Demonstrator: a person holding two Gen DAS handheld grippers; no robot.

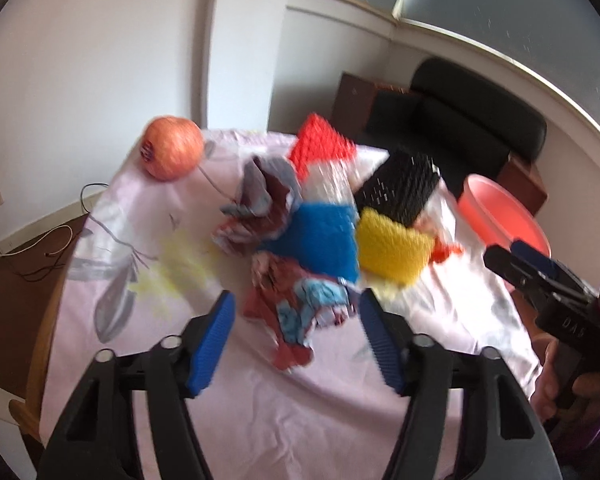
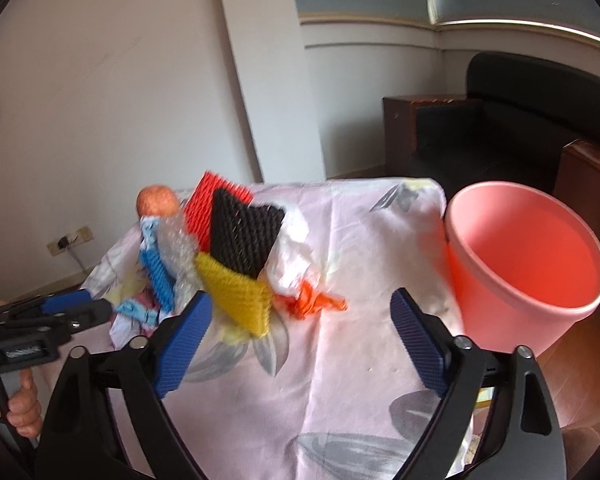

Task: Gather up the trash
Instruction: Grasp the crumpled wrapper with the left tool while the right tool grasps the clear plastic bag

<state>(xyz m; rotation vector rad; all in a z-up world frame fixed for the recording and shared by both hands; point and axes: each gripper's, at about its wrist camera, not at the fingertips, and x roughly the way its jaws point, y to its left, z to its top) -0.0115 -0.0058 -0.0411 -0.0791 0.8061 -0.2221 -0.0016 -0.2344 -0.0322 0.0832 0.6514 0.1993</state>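
A heap of trash lies on the table: a crumpled red and blue wrapper (image 1: 296,308), a second crumpled wrapper (image 1: 256,208), foam nets in blue (image 1: 320,236), yellow (image 1: 392,248) (image 2: 240,292), black (image 1: 400,184) (image 2: 244,232) and red (image 1: 324,144) (image 2: 206,208), bubble wrap (image 2: 178,248), white paper (image 2: 296,248) and an orange scrap (image 2: 312,300). My left gripper (image 1: 296,344) is open and empty, its jaws on either side of the near wrapper. My right gripper (image 2: 300,340) is open and empty, in front of the heap beside the pink bin (image 2: 524,268) (image 1: 500,216).
An apple (image 1: 172,152) (image 2: 156,200) sits at the far left corner of the table. The table carries a pale pink flowered cloth (image 1: 260,400) (image 2: 340,360). A black armchair (image 1: 460,128) stands behind. Cables lie on the floor at the left (image 1: 40,256).
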